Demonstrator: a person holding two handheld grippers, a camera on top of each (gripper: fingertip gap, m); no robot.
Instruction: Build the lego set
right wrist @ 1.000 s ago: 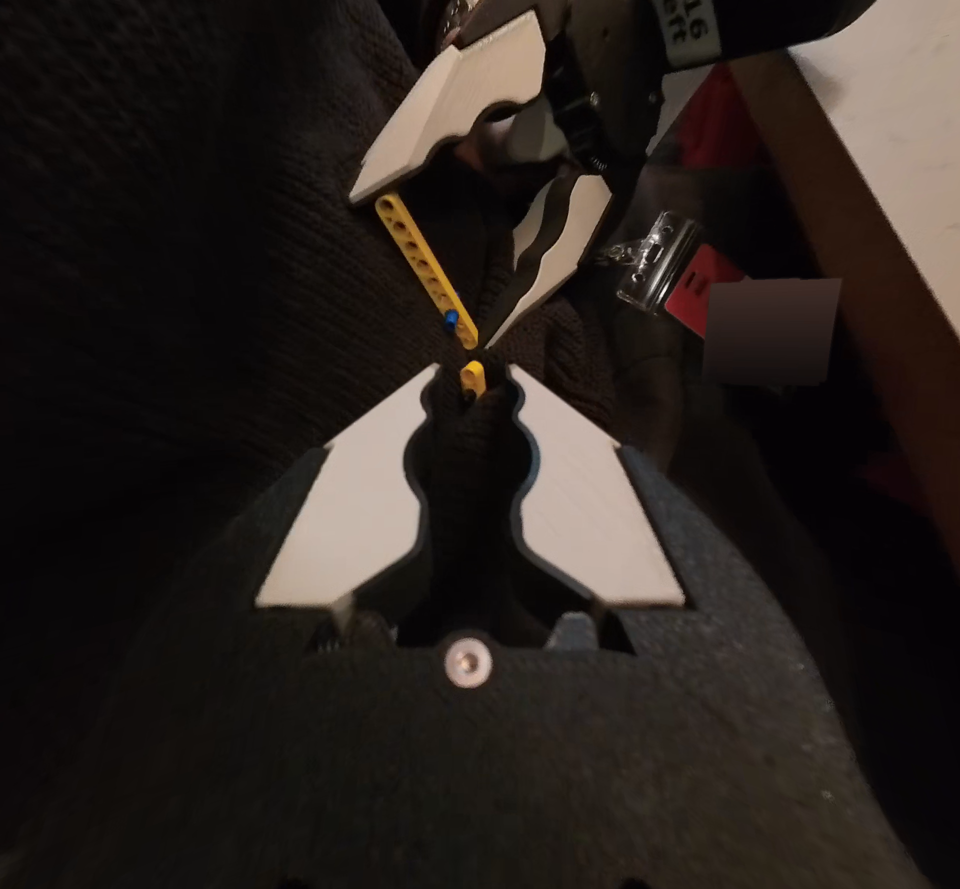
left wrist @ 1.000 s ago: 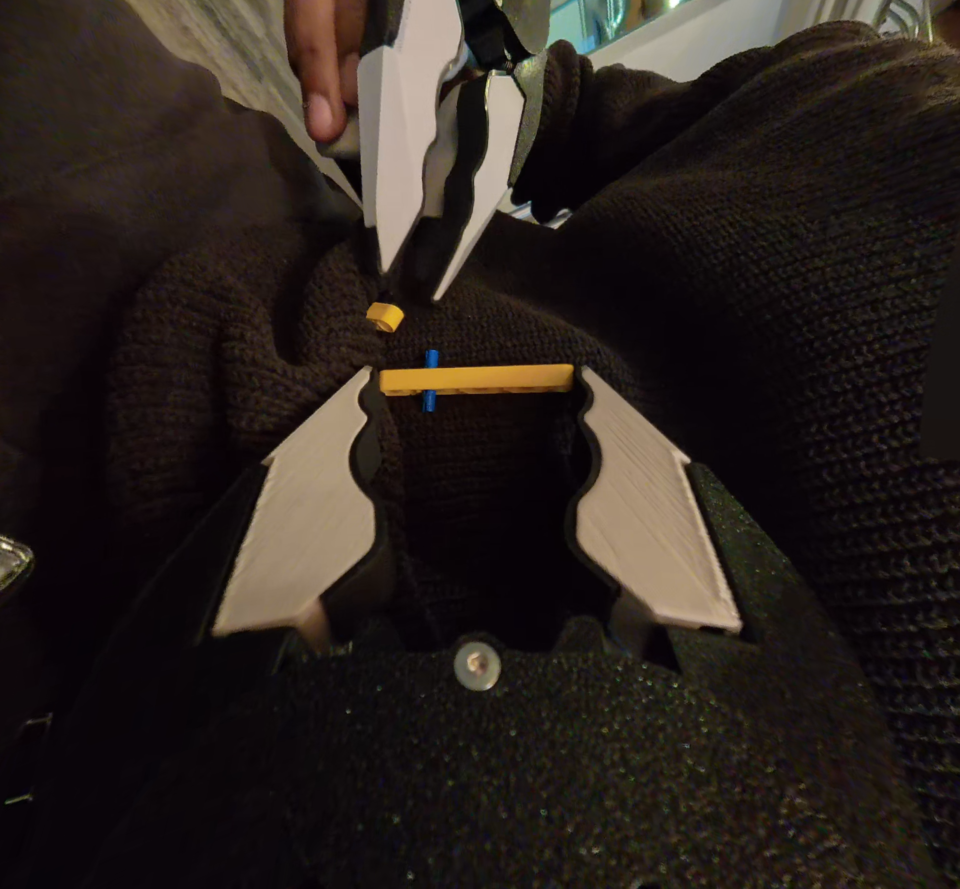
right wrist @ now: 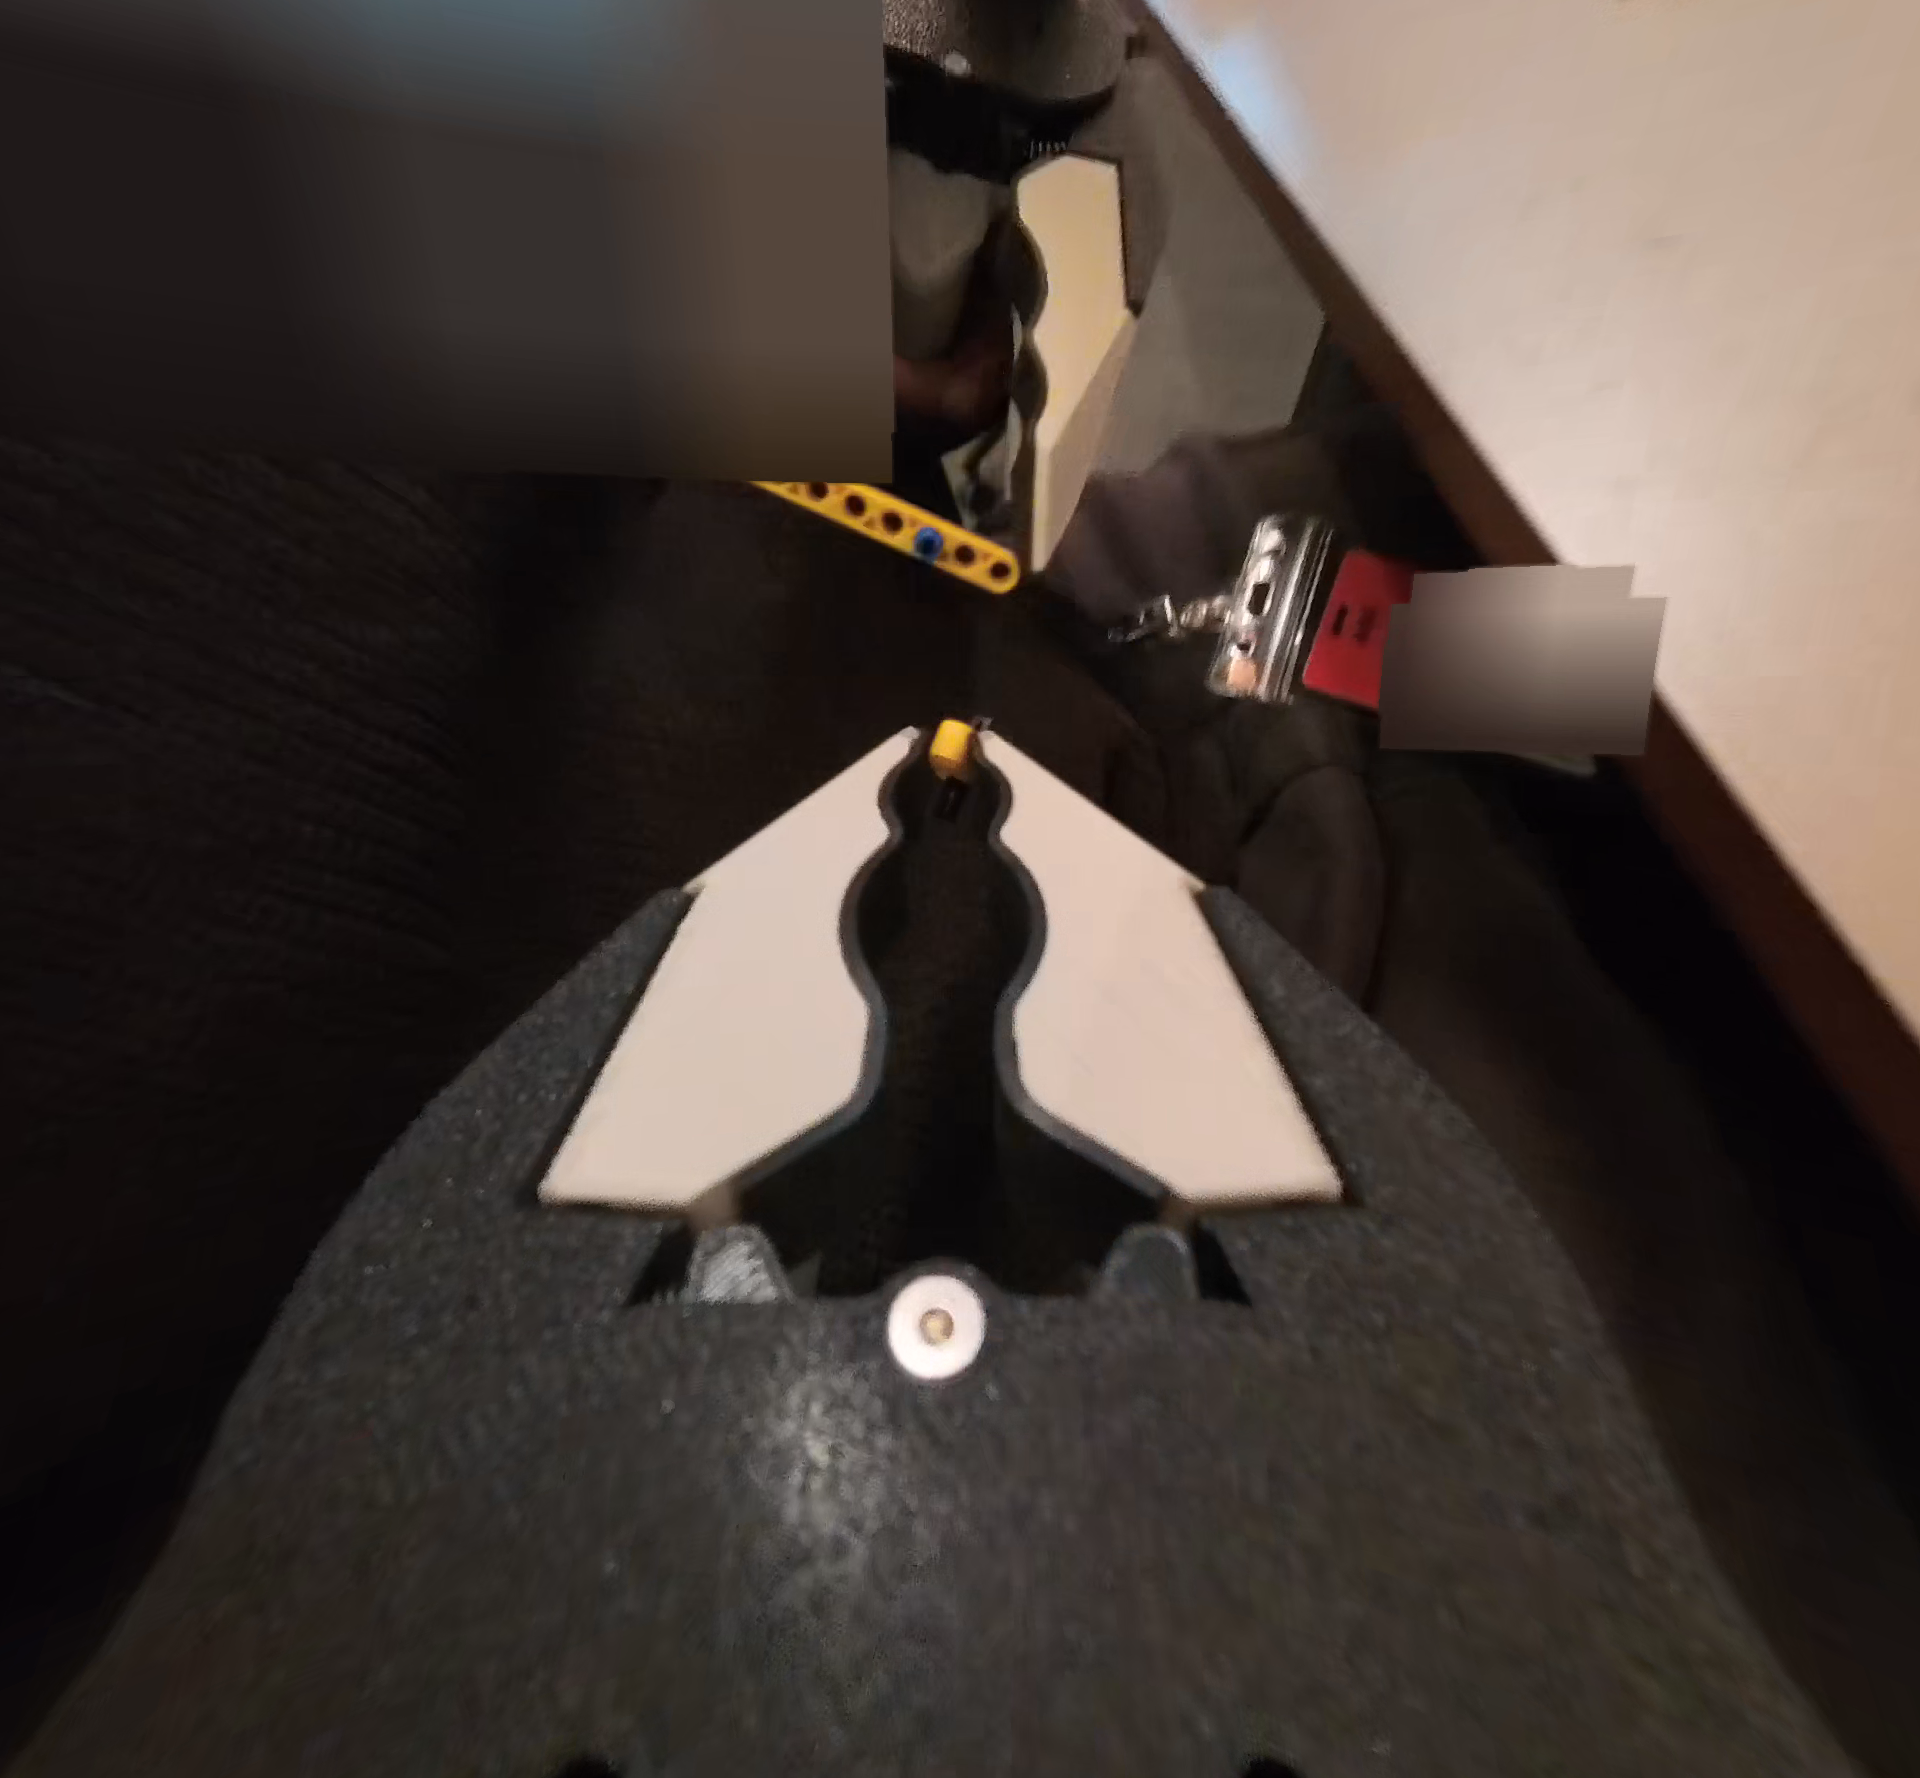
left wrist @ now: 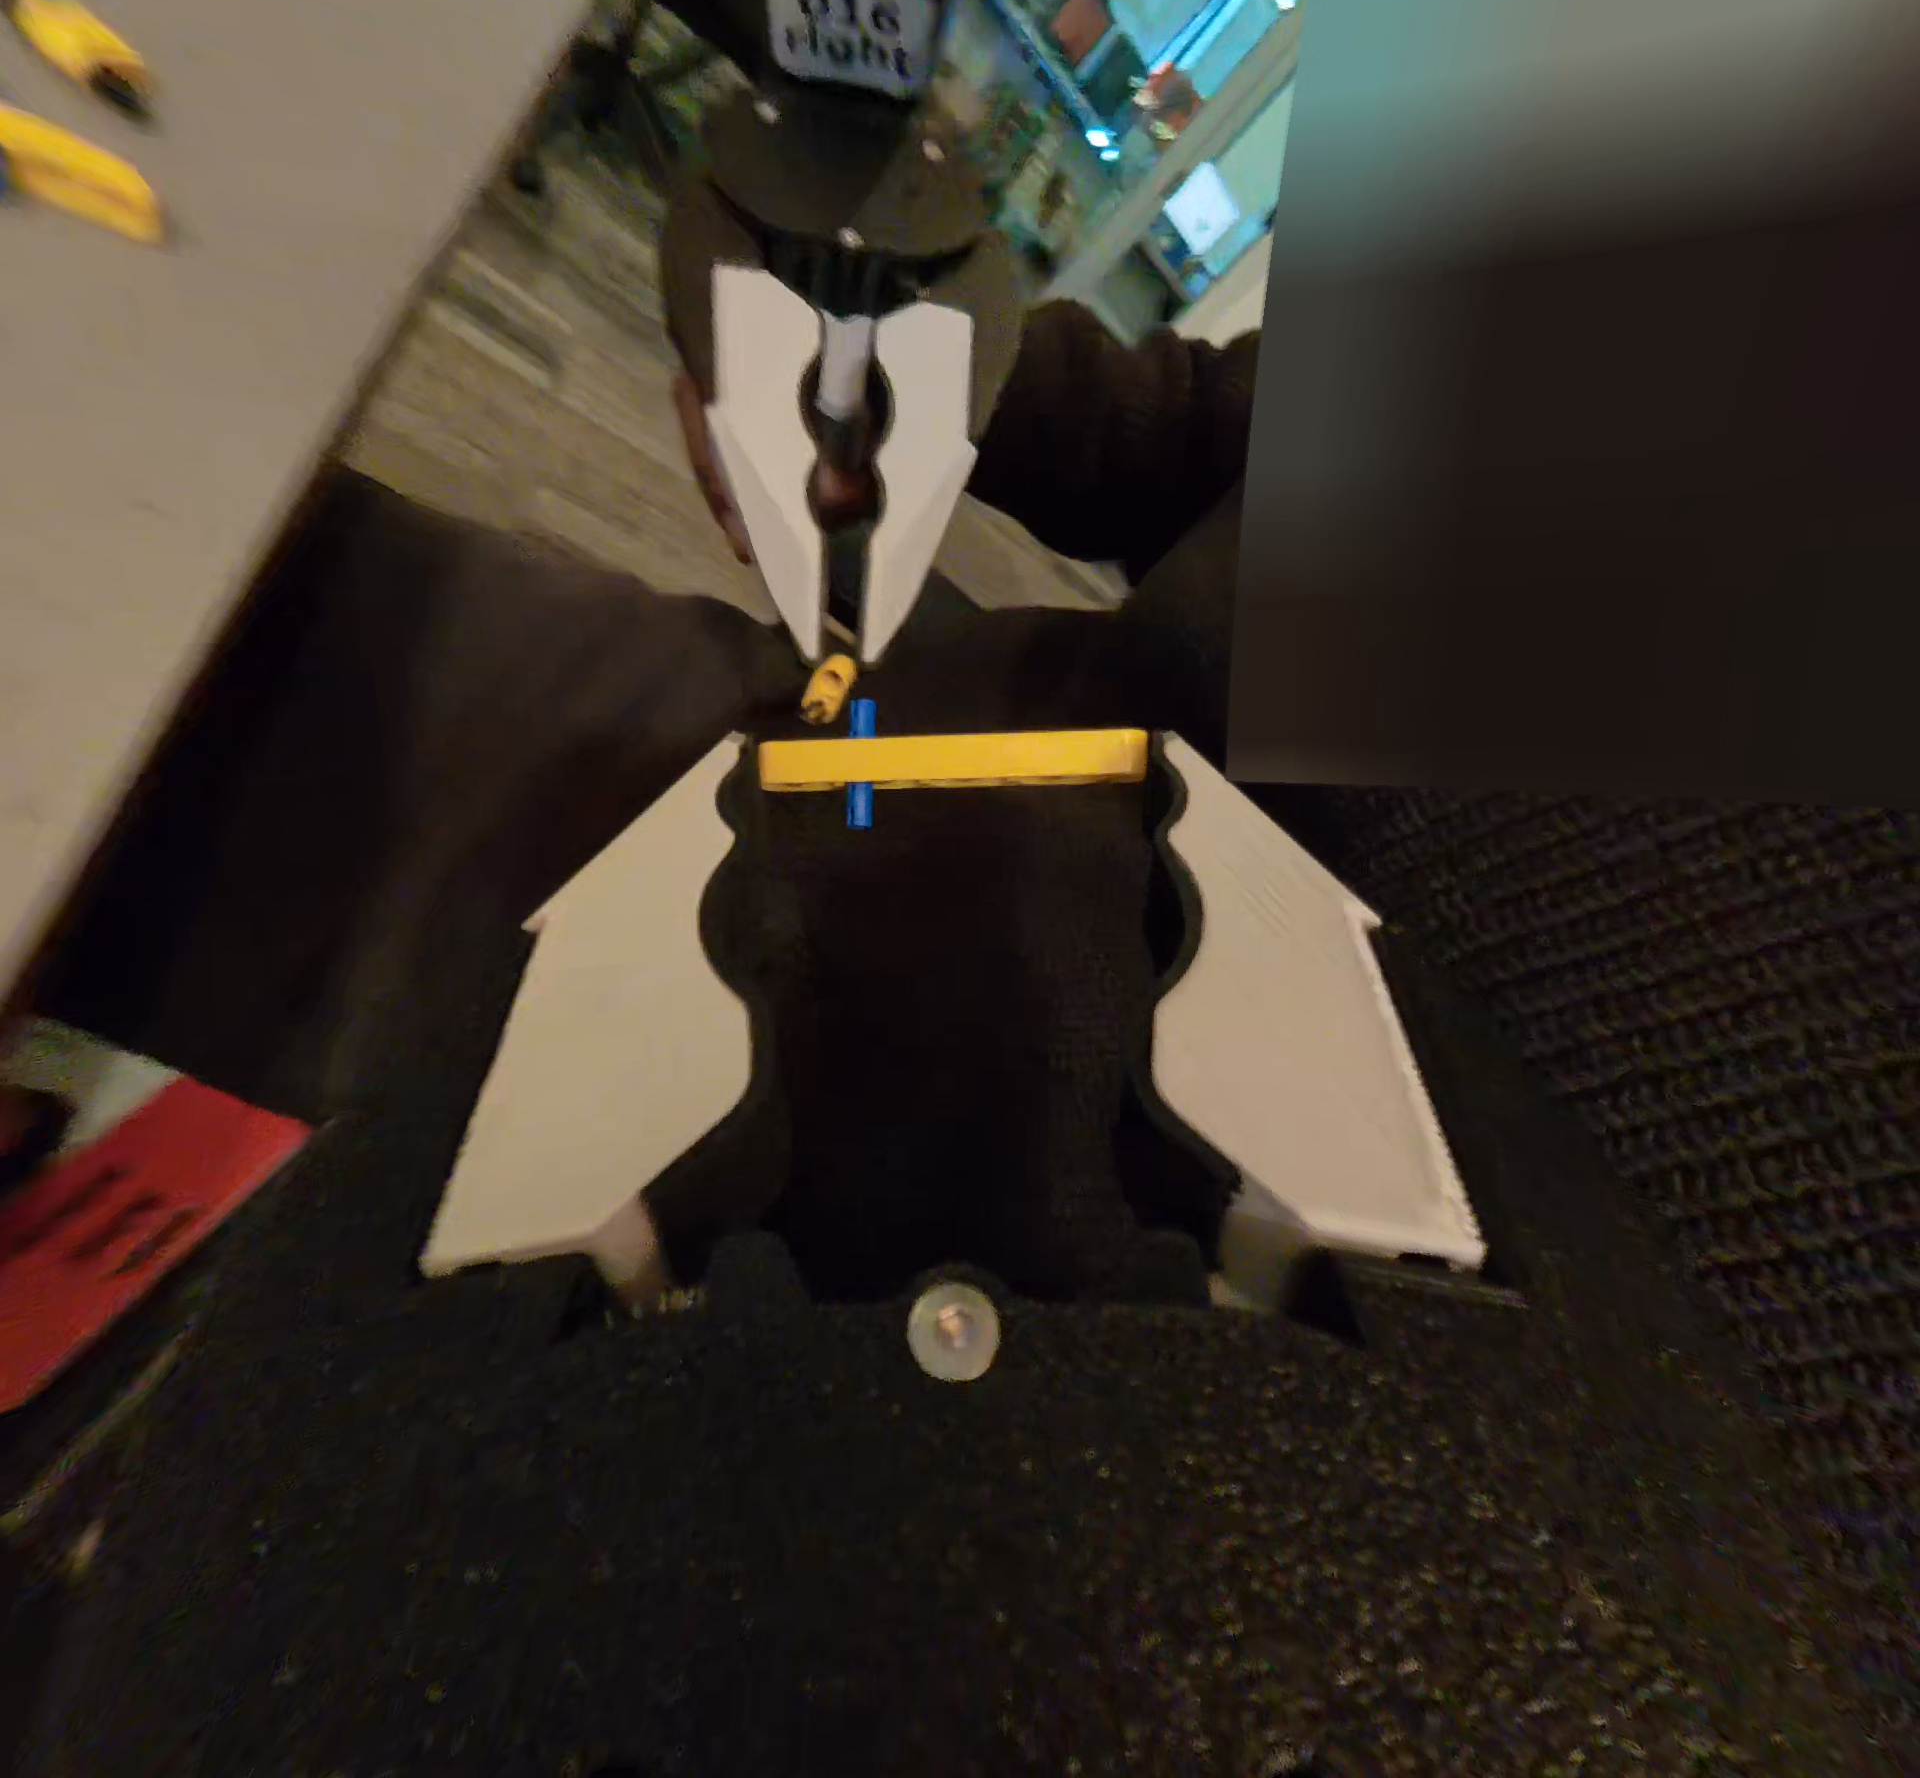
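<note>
Table newly visible; beam holes right-view only.

A perforated beam spans the left gripper's fingertips, a pin crossing it; the right gripper opposite pinches a small connector just beyond that pin.

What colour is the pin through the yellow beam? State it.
Blue pin, clearest in the left wrist view.

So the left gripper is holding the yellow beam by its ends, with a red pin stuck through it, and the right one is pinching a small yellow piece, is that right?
Nearly. The pin is blue, not red, as the left wrist view shows. The rest holds: the left gripper holds the yellow beam by its ends, and the right gripper pinches the small yellow piece.
</note>
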